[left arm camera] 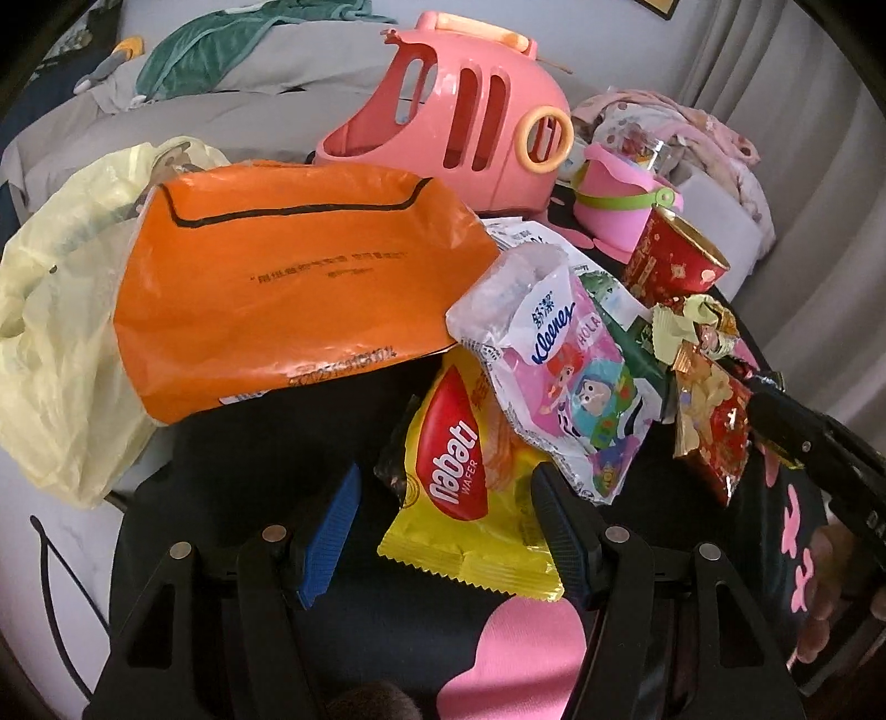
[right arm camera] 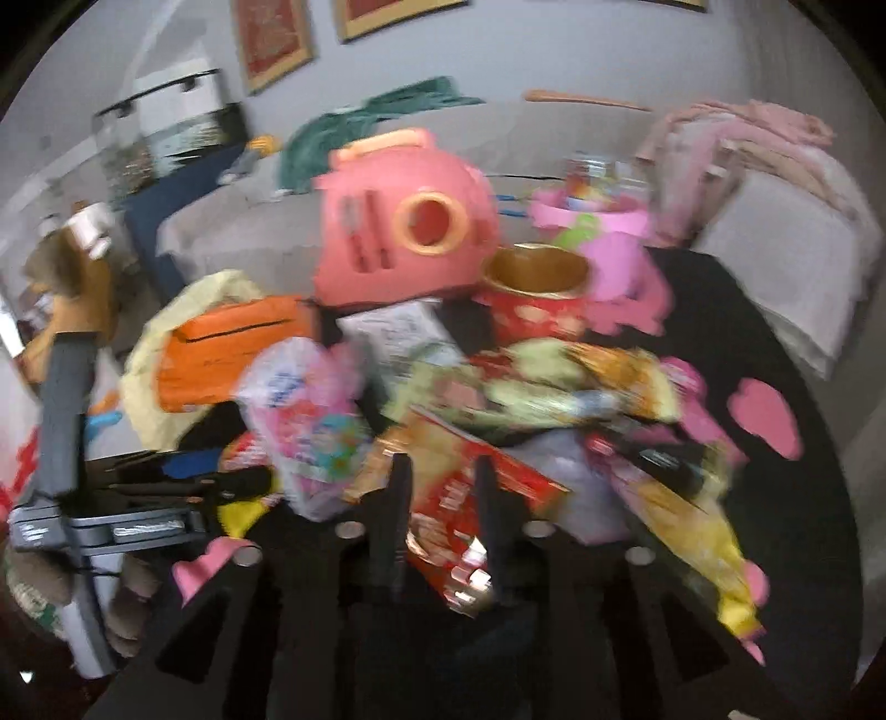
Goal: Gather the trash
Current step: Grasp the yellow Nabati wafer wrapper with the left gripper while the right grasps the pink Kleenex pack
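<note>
Trash wrappers lie piled on a black table with pink shapes (left arm camera: 515,653). My left gripper (left arm camera: 448,531) is open, its blue-padded fingers either side of a yellow Nabati wafer wrapper (left arm camera: 470,498). Beside it lie a Kleenex pack (left arm camera: 565,365), an orange bag (left arm camera: 277,299) and a pale yellow plastic bag (left arm camera: 61,343). In the blurred right wrist view my right gripper (right arm camera: 443,526) is closed on a red and gold snack wrapper (right arm camera: 454,515); the same wrapper shows in the left wrist view (left arm camera: 714,426), held by the right gripper (left arm camera: 775,421). A red paper cup (left arm camera: 675,255) stands behind.
A pink toy basket (left arm camera: 476,122) and a pink bucket (left arm camera: 620,205) stand at the table's back. A grey sofa with a green cloth (left arm camera: 238,39) and pink clothes (left arm camera: 692,133) lies beyond. More wrappers (right arm camera: 681,498) lie to the right of my right gripper.
</note>
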Available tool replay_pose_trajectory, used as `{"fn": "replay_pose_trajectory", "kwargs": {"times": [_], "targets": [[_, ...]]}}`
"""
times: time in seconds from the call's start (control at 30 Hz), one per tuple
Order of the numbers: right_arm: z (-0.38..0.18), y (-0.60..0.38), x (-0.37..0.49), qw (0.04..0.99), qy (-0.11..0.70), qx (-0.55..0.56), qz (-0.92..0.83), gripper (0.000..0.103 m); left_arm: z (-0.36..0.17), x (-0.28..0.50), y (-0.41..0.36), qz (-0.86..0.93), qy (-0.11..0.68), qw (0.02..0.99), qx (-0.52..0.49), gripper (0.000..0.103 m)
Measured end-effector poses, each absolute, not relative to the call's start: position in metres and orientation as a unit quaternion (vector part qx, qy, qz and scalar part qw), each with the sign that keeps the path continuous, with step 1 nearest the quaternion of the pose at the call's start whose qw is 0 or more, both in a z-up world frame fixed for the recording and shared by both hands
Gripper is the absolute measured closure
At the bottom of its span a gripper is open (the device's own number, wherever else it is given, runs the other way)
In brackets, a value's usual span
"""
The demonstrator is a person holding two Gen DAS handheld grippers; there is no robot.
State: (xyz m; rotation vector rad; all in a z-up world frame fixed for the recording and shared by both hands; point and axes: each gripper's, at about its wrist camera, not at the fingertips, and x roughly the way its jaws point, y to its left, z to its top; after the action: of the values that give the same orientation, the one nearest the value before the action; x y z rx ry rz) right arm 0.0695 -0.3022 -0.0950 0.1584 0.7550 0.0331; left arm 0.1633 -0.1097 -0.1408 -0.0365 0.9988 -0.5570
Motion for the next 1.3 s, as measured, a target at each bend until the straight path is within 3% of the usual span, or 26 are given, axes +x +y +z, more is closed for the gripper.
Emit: {"fn": "replay_pose_trajectory", "kwargs": {"times": [0.27,0.4,0.5,0.77,1.03,1.3], "targets": [[-0.093,-0.277,0.104,0.922,0.383,0.024,0.059,0.073,-0.139,0.175,-0.106,-0.289,0.499,0.817,-0.021,0.042],[-0.091,-0.278,0.106,0.924,0.379,0.026,0.05,0.073,-0.141,0.175,-0.101,-0.269,0.494,0.826,-0.021,0.085],[-0.09,-0.277,0.104,0.924,0.377,0.021,0.052,0.073,-0.137,0.173,-0.091,-0.288,0.491,0.821,-0.045,0.096],[-0.096,-0.257,0.118,0.914,0.396,0.006,0.088,0.071,-0.105,0.158,-0.053,-0.292,0.445,0.845,-0.044,0.099],[-0.12,-0.242,0.16,0.895,0.439,-0.01,0.078,0.068,-0.102,0.157,-0.024,-0.293,0.435,0.848,-0.071,0.095],[-0.137,-0.221,0.161,0.879,0.467,-0.009,0.102,0.065,-0.104,0.16,-0.008,-0.299,0.428,0.848,-0.093,0.074]]}}
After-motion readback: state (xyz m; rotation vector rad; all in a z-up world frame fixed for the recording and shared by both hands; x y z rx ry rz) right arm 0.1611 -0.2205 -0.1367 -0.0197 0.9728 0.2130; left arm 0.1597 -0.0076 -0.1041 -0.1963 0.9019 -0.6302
